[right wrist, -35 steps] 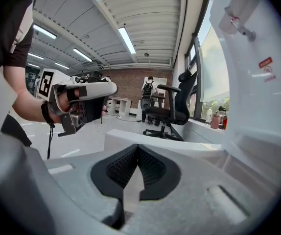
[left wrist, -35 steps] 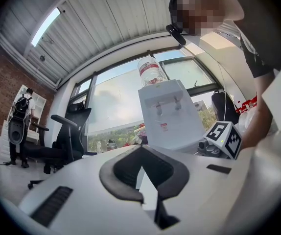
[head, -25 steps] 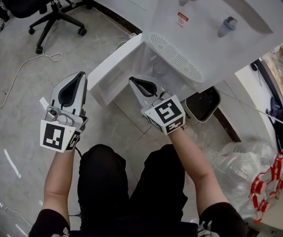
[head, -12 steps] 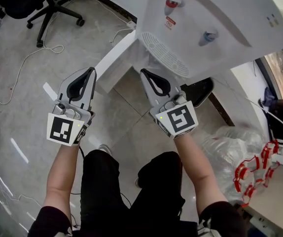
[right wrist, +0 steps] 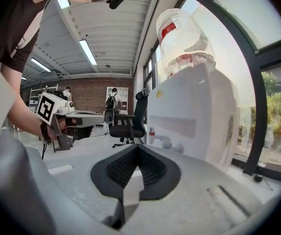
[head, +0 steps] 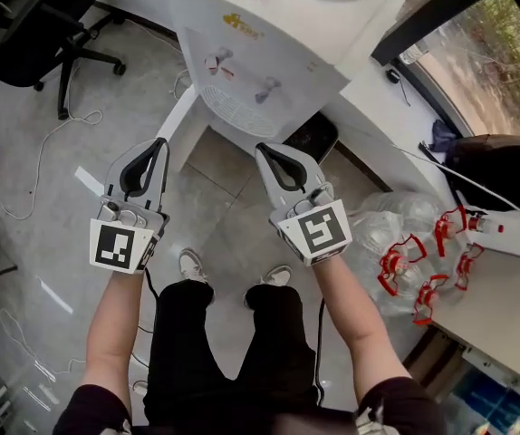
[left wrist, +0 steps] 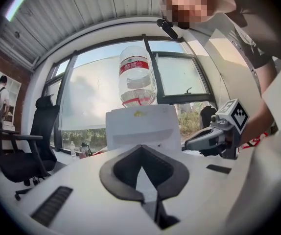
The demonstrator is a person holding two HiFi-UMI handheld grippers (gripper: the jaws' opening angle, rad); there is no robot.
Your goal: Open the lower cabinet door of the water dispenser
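The left gripper [head: 158, 144] and the right gripper [head: 263, 150] are held side by side in front of the person, well apart from each other. Each has its jaws pressed together with nothing between them, and neither touches anything. Both point toward the water dispenser [head: 264, 39], which stands just beyond them on the far side of the tiled floor [head: 43, 207]. A red and a blue tap [head: 215, 62] face the person, and a clear water bottle [left wrist: 136, 77] stands upside down on top. The lower cabinet door [head: 182, 118] stands swung open, a white panel reaching out from the left of the dispenser's base toward the left gripper's tip. A black bin [head: 311, 138] sits on the floor just right of the dispenser, beyond the right gripper. Farther right, near the counter, lies a heap of empty clear bottles [head: 396, 243] with red handles. A black office chair [head: 38, 34] stands at the far left.
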